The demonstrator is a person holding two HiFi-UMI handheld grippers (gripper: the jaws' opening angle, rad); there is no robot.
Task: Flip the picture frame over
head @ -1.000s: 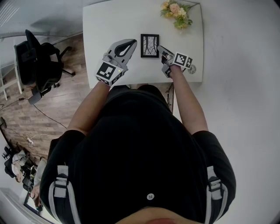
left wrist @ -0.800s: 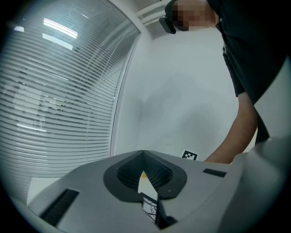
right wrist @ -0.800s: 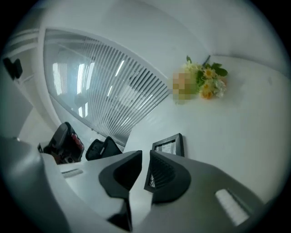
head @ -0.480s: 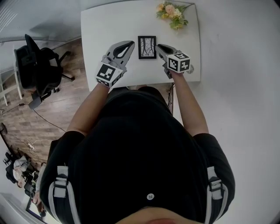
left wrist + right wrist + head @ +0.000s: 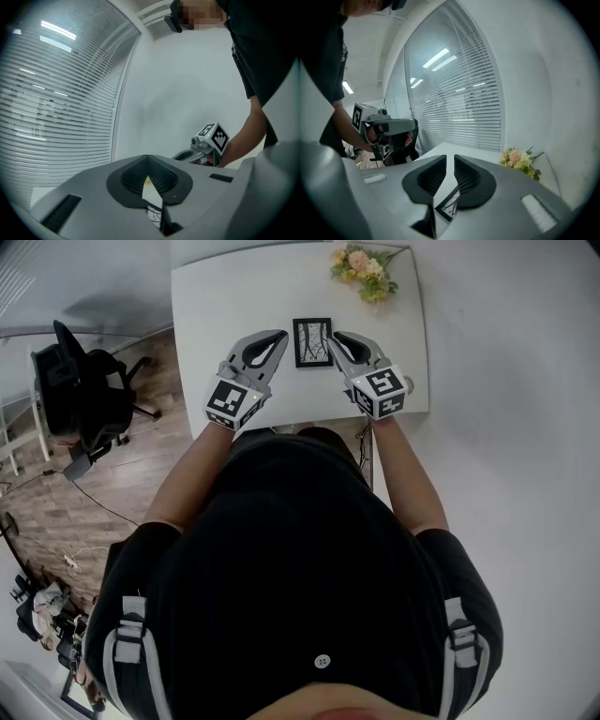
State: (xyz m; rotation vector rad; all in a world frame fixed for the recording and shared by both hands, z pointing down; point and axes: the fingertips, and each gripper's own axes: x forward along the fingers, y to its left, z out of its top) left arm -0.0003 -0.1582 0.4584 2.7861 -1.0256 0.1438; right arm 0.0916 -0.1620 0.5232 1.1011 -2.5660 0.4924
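A black picture frame [image 5: 312,342] lies flat on the white table [image 5: 225,296], its line drawing facing up. My left gripper [image 5: 279,336] hovers just left of the frame, its jaws meeting at the tips with nothing in them. My right gripper [image 5: 335,336] is raised just right of the frame. Its jaws stand a narrow slit apart and hold nothing. In the right gripper view the frame [image 5: 447,208] shows on the table below, through the slit of that gripper [image 5: 450,161]. The left gripper view catches a corner of the frame [image 5: 153,215] under its own jaws [image 5: 147,161].
A bunch of flowers [image 5: 363,268] lies at the table's far right corner, also visible in the right gripper view [image 5: 518,161]. A black office chair [image 5: 80,381] stands on the wooden floor to the left. A white wall runs along the right side.
The right gripper has lifted away from the frame's right edge and rolled upright, its marker cube now facing up. The frame stays flat on the table. The left gripper has hardly moved.
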